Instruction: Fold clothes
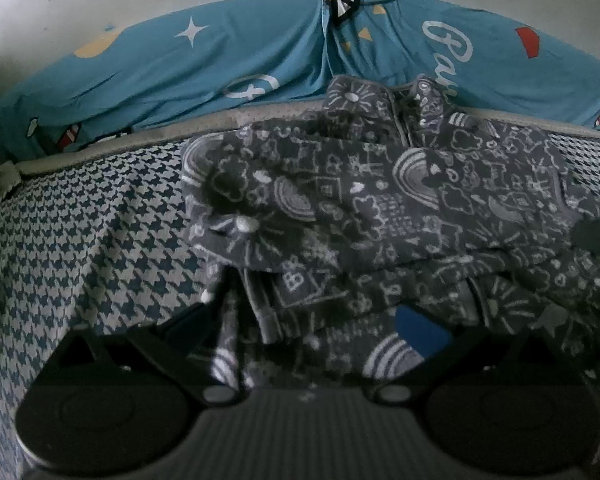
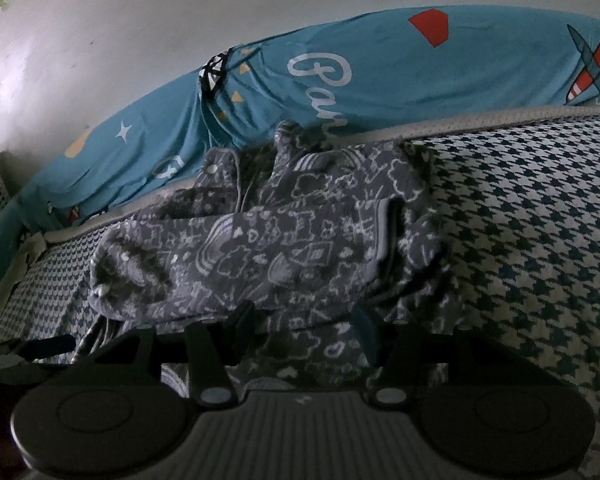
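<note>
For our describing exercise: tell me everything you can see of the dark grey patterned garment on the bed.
The garment is soft dark grey cloth printed with white doodles: rainbows, clouds, suns. It has pale piped edges and a small snap button. It lies crumpled and partly folded on the houndstooth cover, its far end against the blue sheet. Each gripper has cloth between its fingers.

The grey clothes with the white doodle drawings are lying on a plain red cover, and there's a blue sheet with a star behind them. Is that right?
Not quite. The grey garment with white doodle drawings lies on a blue-and-white houndstooth cover, not a plain red one; both wrist views show it. The blue sheet with a star is indeed behind them.
</note>
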`<state>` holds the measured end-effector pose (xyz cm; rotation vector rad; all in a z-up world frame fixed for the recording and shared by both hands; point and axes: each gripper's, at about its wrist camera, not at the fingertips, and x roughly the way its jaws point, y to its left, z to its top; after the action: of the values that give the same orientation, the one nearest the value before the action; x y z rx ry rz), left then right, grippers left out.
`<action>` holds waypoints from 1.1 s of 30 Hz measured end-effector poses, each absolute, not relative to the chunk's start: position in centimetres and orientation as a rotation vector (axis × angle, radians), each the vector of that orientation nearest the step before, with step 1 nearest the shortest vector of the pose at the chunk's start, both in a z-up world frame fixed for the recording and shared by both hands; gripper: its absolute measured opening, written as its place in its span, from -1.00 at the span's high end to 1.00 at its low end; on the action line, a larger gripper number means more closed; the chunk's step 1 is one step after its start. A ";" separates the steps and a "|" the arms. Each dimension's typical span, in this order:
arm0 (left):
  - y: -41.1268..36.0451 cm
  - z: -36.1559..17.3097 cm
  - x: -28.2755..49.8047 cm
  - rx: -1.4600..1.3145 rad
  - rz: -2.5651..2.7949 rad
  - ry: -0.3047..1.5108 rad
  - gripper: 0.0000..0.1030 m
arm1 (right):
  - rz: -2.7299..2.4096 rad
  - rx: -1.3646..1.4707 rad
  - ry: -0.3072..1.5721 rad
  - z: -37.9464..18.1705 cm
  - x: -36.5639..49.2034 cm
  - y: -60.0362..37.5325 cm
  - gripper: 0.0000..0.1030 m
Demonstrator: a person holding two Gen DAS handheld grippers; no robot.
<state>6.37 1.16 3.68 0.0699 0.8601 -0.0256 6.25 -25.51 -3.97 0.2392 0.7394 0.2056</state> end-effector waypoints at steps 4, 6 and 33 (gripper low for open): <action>1.3 3.5 6.9 0.068 -0.025 0.864 -1.00 | 0.195 0.242 0.731 -3.8 7.0 -25.8 -0.05; 1.4 3.4 7.2 0.068 -0.024 0.865 -1.00 | 0.192 0.246 0.728 -3.7 7.3 -25.9 -0.05; 1.8 3.0 10.4 0.056 -0.022 0.859 -1.00 | 0.065 0.323 0.637 -2.6 10.5 -30.2 -0.06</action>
<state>10.44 1.84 2.97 0.0559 0.8588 -0.0224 10.47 -30.23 -2.58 0.3233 0.6365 0.0645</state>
